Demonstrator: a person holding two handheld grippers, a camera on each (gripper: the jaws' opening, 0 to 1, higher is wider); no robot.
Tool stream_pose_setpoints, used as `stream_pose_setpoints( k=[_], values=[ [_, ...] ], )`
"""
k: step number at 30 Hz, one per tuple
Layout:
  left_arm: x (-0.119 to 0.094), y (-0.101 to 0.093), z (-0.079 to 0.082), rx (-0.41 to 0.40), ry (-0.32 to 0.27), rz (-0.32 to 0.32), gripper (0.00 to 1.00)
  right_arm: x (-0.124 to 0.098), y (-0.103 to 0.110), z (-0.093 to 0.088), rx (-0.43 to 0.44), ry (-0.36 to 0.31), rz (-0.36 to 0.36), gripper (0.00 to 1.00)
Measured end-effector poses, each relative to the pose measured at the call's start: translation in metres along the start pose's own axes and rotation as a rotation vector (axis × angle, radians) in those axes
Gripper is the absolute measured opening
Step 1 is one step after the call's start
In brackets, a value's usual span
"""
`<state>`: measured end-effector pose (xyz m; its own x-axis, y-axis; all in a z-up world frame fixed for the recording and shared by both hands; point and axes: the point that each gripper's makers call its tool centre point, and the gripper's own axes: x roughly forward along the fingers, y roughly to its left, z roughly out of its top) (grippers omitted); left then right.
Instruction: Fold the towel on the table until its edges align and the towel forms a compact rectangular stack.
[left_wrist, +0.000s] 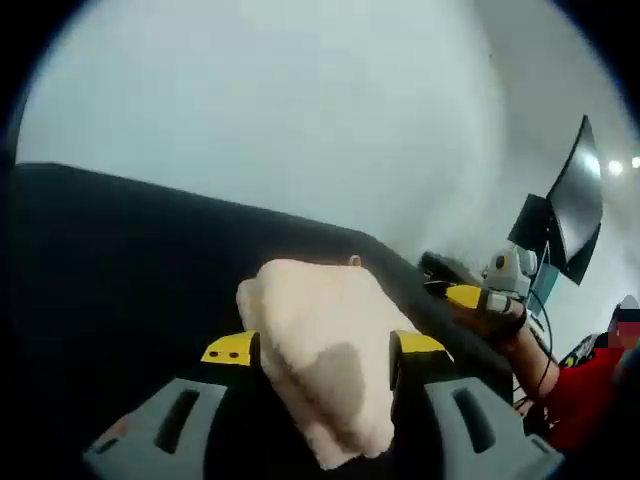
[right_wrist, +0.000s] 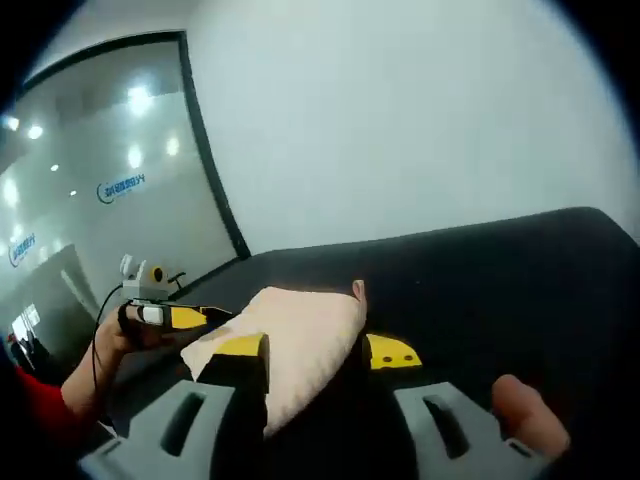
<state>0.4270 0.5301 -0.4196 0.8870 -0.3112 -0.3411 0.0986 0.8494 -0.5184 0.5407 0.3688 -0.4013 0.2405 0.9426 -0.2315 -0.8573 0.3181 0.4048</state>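
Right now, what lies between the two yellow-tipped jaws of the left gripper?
In the left gripper view, a bunched fold of the cream terry towel fills the gap of the left gripper, over the black table.

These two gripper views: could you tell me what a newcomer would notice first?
The cream towel stands out at once, bunched between the yellow-tipped fingers of the left gripper above the black table. In the right gripper view the towel lies between the right gripper fingers too. Behind it a hand holds the other gripper, near a glass wall.
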Motion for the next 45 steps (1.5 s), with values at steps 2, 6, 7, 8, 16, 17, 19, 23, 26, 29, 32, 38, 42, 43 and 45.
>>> stream_pose_setpoints(
  k=[2,6,7,8,16,17,19,23,26,29,32,38,42,43,45],
  values=[
    [-0.007,0.004,-0.002,-0.023,0.034,0.014,0.49,0.004,0.0,-0.006,0.035,0.006,0.018,0.34],
    [-0.017,0.011,-0.005,-0.057,0.085,0.067,0.49,0.011,-0.008,-0.02,0.08,0.027,-0.005,0.35],
    [-0.018,0.008,-0.009,-0.08,0.104,0.059,0.49,0.012,-0.011,-0.023,0.097,0.029,-0.013,0.35],
    [-0.019,0.007,-0.011,-0.085,0.112,0.057,0.5,0.013,-0.013,-0.025,0.125,0.031,-0.011,0.35],
    [-0.003,0.008,-0.04,-0.14,0.236,0.101,0.6,0.025,-0.024,-0.037,0.236,0.085,-0.059,0.35],
    [-0.001,0.012,-0.035,-0.14,0.232,0.101,0.59,0.028,-0.024,-0.04,0.238,0.099,-0.066,0.37],
    [0.001,0.012,-0.032,-0.186,0.222,0.107,0.57,0.032,-0.025,-0.038,0.259,0.083,-0.088,0.42],
    [0.009,0.007,-0.044,-0.219,0.262,0.063,0.39,0.038,-0.016,-0.038,0.272,0.107,-0.091,0.47],
    [0.016,0.003,-0.041,-0.252,0.247,0.039,0.36,0.047,-0.004,-0.044,0.278,0.138,-0.067,0.41],
    [0.021,0.0,-0.043,-0.24,0.25,0.028,0.34,0.053,0.0,-0.052,0.262,0.165,-0.074,0.28],
    [0.024,0.001,-0.043,-0.258,0.246,0.027,0.31,0.057,0.005,-0.054,0.296,0.178,-0.06,0.23],
    [0.023,-0.001,-0.042,-0.212,0.219,-0.01,0.26,0.059,0.007,-0.052,0.261,0.177,-0.026,0.16],
    [0.022,-0.002,-0.037,-0.23,0.192,-0.013,0.2,0.057,0.013,-0.045,0.246,0.161,-0.019,0.12],
    [0.022,-0.003,-0.036,-0.228,0.187,-0.016,0.19,0.056,0.014,-0.042,0.241,0.155,-0.019,0.12],
    [0.02,-0.007,-0.031,-0.221,0.172,-0.024,0.18,0.053,0.018,-0.037,0.232,0.145,-0.015,0.12]
  ],
)
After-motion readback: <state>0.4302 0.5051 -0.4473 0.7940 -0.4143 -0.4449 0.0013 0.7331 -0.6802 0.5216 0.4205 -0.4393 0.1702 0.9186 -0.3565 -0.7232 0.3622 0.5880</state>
